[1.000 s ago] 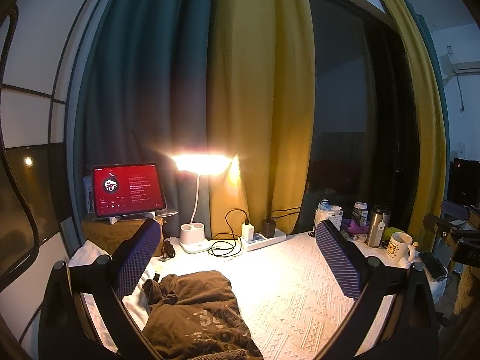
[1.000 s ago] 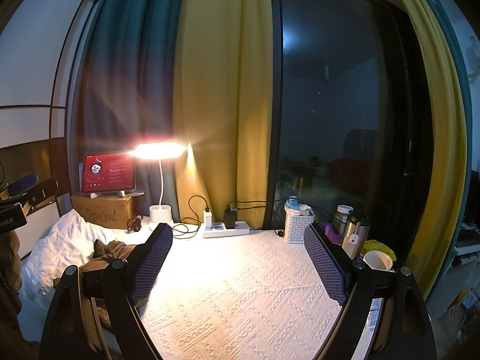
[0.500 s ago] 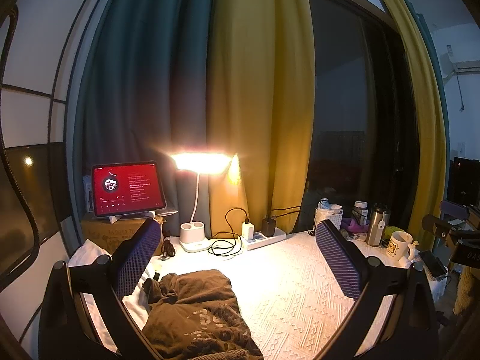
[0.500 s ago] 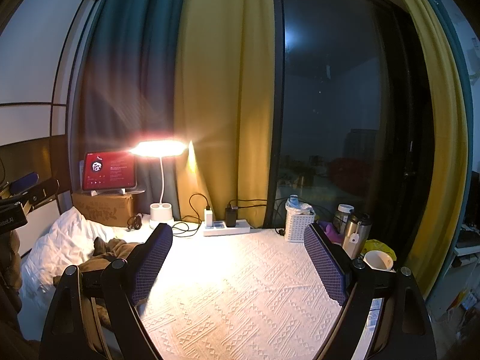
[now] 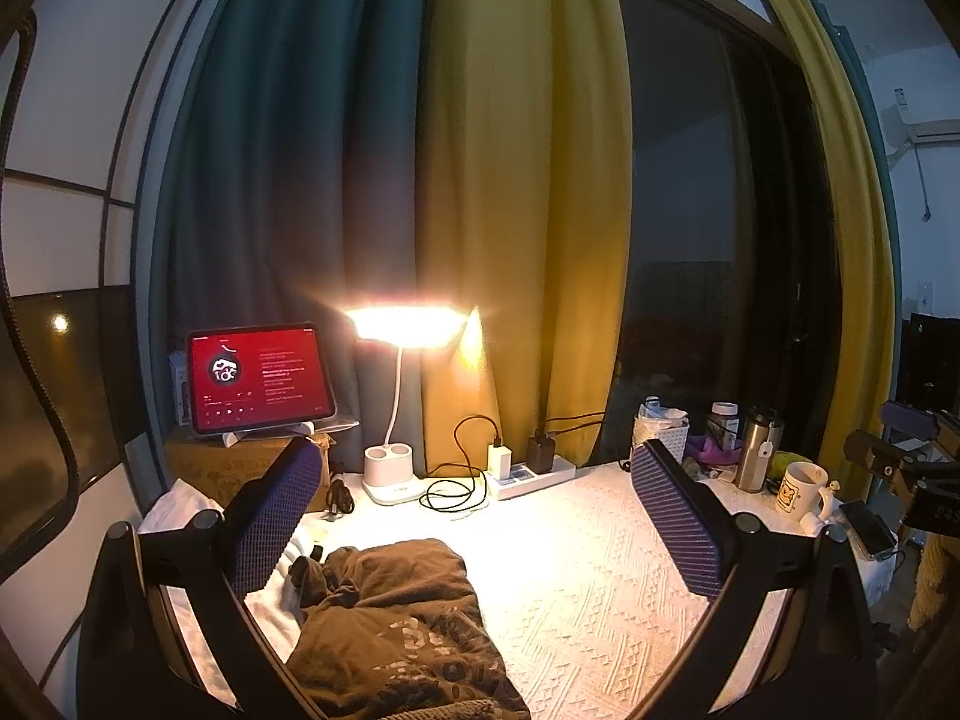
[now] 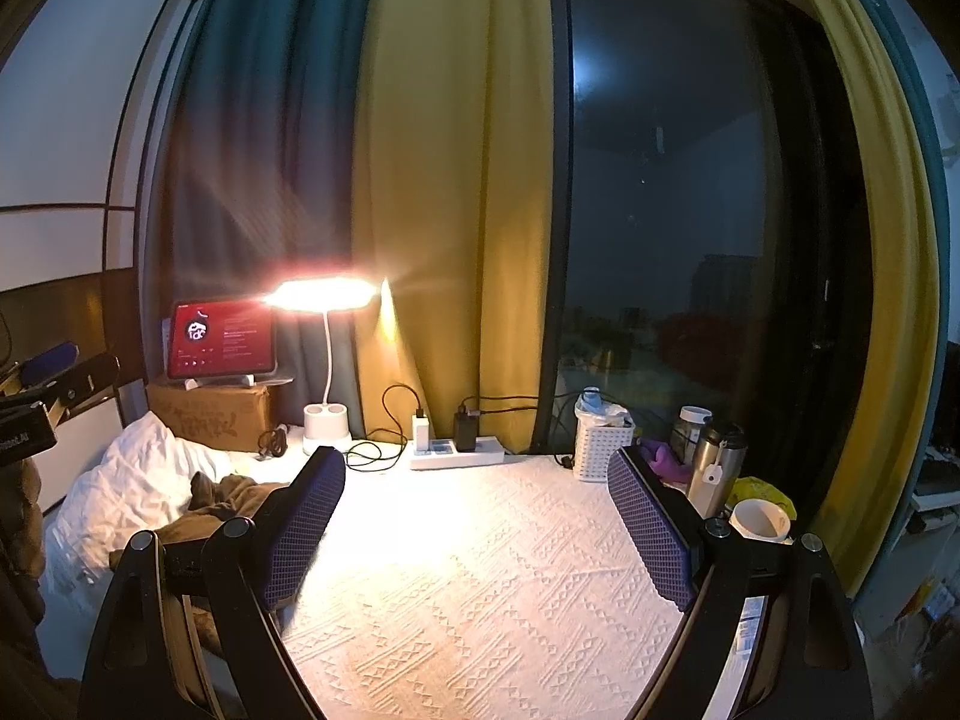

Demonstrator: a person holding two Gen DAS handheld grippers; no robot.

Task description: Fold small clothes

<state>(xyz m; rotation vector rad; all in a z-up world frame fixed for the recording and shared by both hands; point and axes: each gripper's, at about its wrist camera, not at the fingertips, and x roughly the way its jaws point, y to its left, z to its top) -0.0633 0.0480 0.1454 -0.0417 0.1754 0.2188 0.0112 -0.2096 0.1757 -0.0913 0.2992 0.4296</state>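
A crumpled brown garment (image 5: 396, 624) with a pale print lies on the white textured cloth (image 5: 588, 588), low and left of centre in the left wrist view. My left gripper (image 5: 480, 510) is open and empty, held above the garment's far end. In the right wrist view the garment (image 6: 228, 498) lies at the left, partly behind my left finger (image 6: 300, 528). My right gripper (image 6: 480, 516) is open and empty over bare cloth (image 6: 480, 600), to the right of the garment.
Along the back stand a red-screen tablet (image 5: 258, 378) on a cardboard box (image 5: 240, 468), a lit desk lamp (image 5: 390, 474), a power strip with cables (image 5: 528, 474), a white basket (image 6: 603, 444), a steel flask (image 6: 714, 468) and mugs (image 5: 801, 489). A white pillow (image 6: 120, 492) lies left.
Almost nothing: both grippers stay open and hold their places, with only a slight drift of the right wrist view. The garment has not moved.
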